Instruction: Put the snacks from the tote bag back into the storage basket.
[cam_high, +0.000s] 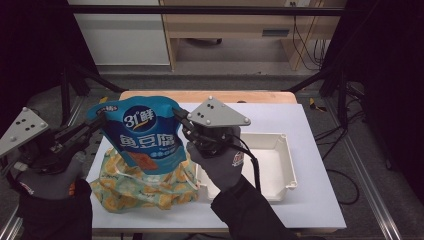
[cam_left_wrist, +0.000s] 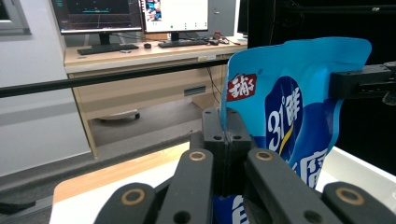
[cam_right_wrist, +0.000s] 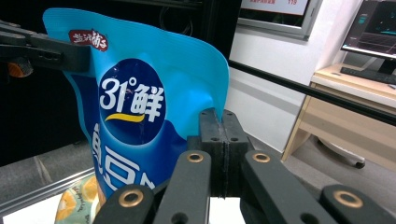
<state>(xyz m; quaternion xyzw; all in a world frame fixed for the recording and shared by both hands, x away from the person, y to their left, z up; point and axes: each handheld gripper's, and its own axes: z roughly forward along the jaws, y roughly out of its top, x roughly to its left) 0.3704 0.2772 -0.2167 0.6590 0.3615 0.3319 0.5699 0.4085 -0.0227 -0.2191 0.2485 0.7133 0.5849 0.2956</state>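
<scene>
A blue snack pouch (cam_high: 145, 132) with white lettering hangs upright above the table, held by its two upper edges. My left gripper (cam_high: 100, 119) is shut on the pouch's left edge; in the left gripper view the jaws (cam_left_wrist: 225, 135) pinch the pouch (cam_left_wrist: 289, 116) edge. My right gripper (cam_high: 181, 117) is shut on the right edge; in the right gripper view its closed jaws (cam_right_wrist: 220, 128) clamp the pouch (cam_right_wrist: 135, 102). Under the pouch lies a yellow-green patterned cloth bag (cam_high: 145, 187).
A white plastic tray (cam_high: 272, 165) sits on the white table mat (cam_high: 310, 200) at the right, under the right hand. A wooden table edge (cam_high: 210, 95) runs along the back. Black frame bars stand on both sides.
</scene>
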